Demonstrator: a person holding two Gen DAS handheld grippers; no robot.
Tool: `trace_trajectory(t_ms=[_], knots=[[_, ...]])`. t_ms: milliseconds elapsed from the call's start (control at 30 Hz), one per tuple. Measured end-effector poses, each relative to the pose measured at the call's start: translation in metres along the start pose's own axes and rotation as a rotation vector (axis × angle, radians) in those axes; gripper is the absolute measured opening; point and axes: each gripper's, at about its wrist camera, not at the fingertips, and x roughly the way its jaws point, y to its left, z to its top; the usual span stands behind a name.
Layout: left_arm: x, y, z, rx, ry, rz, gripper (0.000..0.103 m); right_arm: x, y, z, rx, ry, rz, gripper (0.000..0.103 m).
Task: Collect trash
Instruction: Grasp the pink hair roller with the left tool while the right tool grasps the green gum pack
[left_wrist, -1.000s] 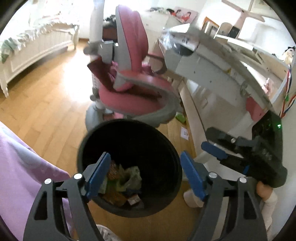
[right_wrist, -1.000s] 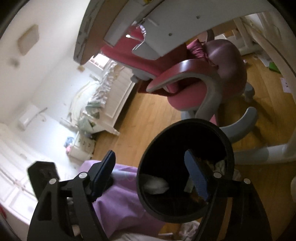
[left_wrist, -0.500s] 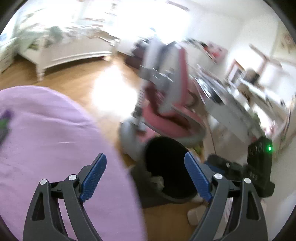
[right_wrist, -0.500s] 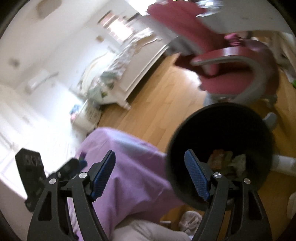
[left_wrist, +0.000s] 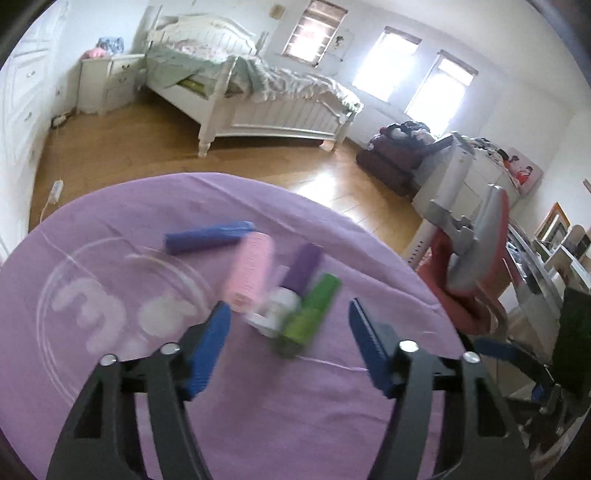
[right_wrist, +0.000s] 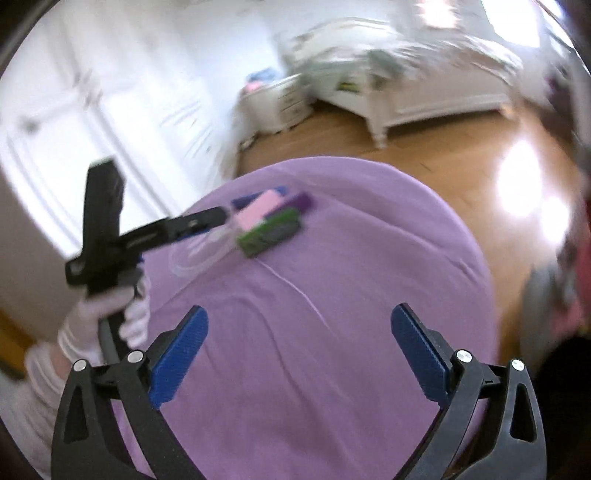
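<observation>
Several rolls lie on the purple tablecloth (left_wrist: 258, 406): a blue roll (left_wrist: 208, 240), a pink roll (left_wrist: 249, 271), a purple roll (left_wrist: 303, 269), a green roll (left_wrist: 312, 314) and a small white object (left_wrist: 275, 314). My left gripper (left_wrist: 290, 349) is open and empty, just short of the white object and green roll. My right gripper (right_wrist: 299, 354) is open and empty over bare cloth (right_wrist: 332, 295). The right wrist view shows the rolls (right_wrist: 267, 218) far ahead, with the left gripper (right_wrist: 207, 221) reaching them. The trash bin is out of view.
A clear glass plate (left_wrist: 122, 295) lies left of the rolls. A pink chair (left_wrist: 476, 251) stands right of the table. A white bed (left_wrist: 258, 99) and nightstand (left_wrist: 110, 83) stand across the wooden floor. A desk (left_wrist: 546, 266) is at far right.
Both grippers swung away from the black trash bin up to the purple table. The rolls came into view ahead of the left gripper. Both stayed open.
</observation>
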Motion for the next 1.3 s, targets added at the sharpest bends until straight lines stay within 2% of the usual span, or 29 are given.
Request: trace_trajectory(t_ms=[167, 233, 267, 300, 433, 567, 600, 667, 867, 1000, 1133, 1300], knots=[[0.034, 0.013, 0.016, 0.064, 0.073, 0.025, 0.049, 0.074, 0.037, 0.038, -0.198, 0.06, -0.05, 0.098], [0.05, 0.015, 0.021, 0.089, 0.108, 0.033, 0.04, 0.104, 0.044, 0.047, -0.262, 0.094, -0.06, 0.098], [0.055, 0.017, 0.022, 0.093, 0.117, 0.03, 0.032, 0.118, 0.047, 0.051, -0.289, 0.112, -0.066, 0.098], [0.059, 0.019, 0.023, 0.096, 0.122, 0.028, 0.03, 0.126, 0.044, 0.048, -0.303, 0.118, -0.065, 0.098], [0.064, 0.03, 0.03, 0.066, 0.103, -0.001, 0.029, 0.156, 0.044, 0.058, -0.36, 0.122, -0.082, 0.098], [0.064, 0.037, 0.032, 0.033, 0.097, -0.018, 0.029, 0.176, 0.04, 0.071, -0.347, 0.117, -0.056, 0.098], [0.063, 0.038, 0.032, 0.028, 0.096, -0.02, 0.028, 0.18, 0.04, 0.075, -0.349, 0.116, -0.054, 0.096], [0.063, 0.041, 0.032, 0.02, 0.095, -0.027, 0.028, 0.188, 0.041, 0.079, -0.357, 0.124, -0.064, 0.082], [0.046, 0.041, 0.024, 0.025, 0.051, 0.004, 0.028, 0.183, 0.04, 0.076, -0.295, 0.133, -0.066, 0.082], [0.02, 0.031, 0.006, 0.037, 0.012, 0.024, 0.028, 0.15, 0.025, 0.067, -0.139, 0.123, 0.006, 0.082], [-0.018, 0.012, -0.013, 0.021, -0.039, -0.016, 0.028, 0.108, 0.006, 0.05, 0.049, 0.093, 0.118, 0.082], [-0.057, -0.029, -0.036, 0.035, -0.092, -0.069, 0.028, 0.051, -0.014, 0.026, 0.191, -0.012, 0.184, 0.082]])
